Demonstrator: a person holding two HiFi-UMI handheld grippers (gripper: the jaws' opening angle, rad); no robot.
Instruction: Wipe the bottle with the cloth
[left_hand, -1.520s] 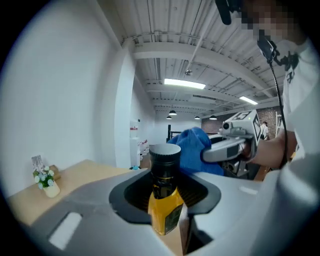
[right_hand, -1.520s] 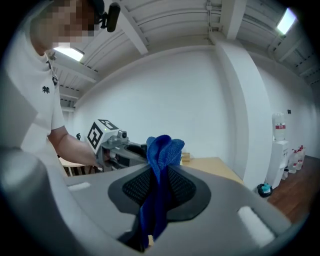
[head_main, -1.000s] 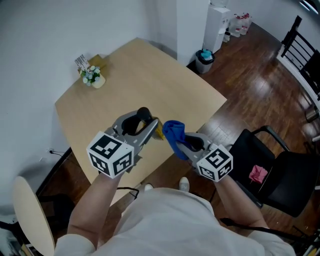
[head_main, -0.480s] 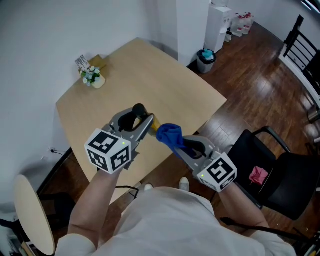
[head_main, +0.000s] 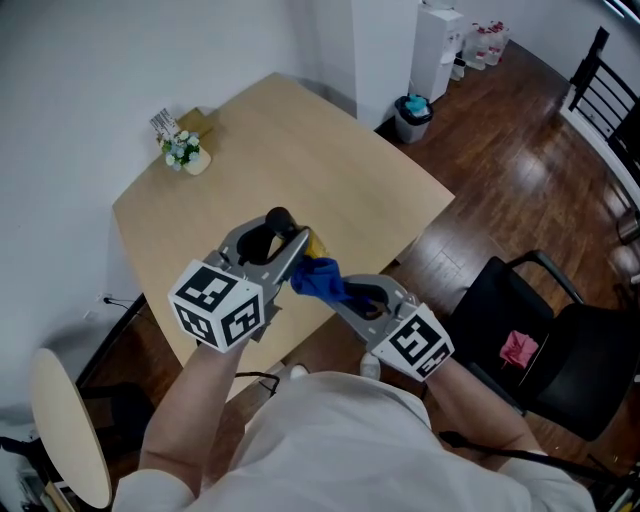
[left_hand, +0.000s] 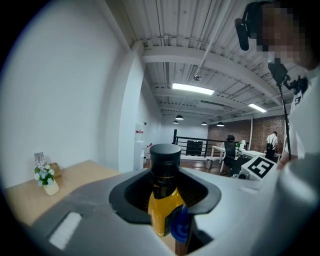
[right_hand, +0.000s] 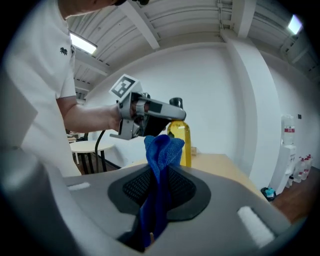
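Note:
My left gripper (head_main: 285, 250) is shut on a bottle (left_hand: 163, 200) of yellow liquid with a black cap (left_hand: 165, 157), held above the table's near edge. The bottle (right_hand: 180, 141) also shows in the right gripper view, and its cap (head_main: 279, 220) in the head view. My right gripper (head_main: 335, 290) is shut on a blue cloth (head_main: 315, 277). The cloth (right_hand: 160, 172) stands up between the jaws, its top against the bottle's side. A bit of blue cloth (left_hand: 181, 226) shows beside the bottle in the left gripper view.
A wooden table (head_main: 300, 160) lies below, with a small pot of flowers (head_main: 185, 152) at its far left corner. A black chair (head_main: 560, 340) with a pink rag (head_main: 517, 349) stands on the right. A round stool (head_main: 60, 430) is at the lower left.
My right gripper has carried the blue cloth leftward until it meets the bottle. The left gripper has shifted slightly left with the bottle.

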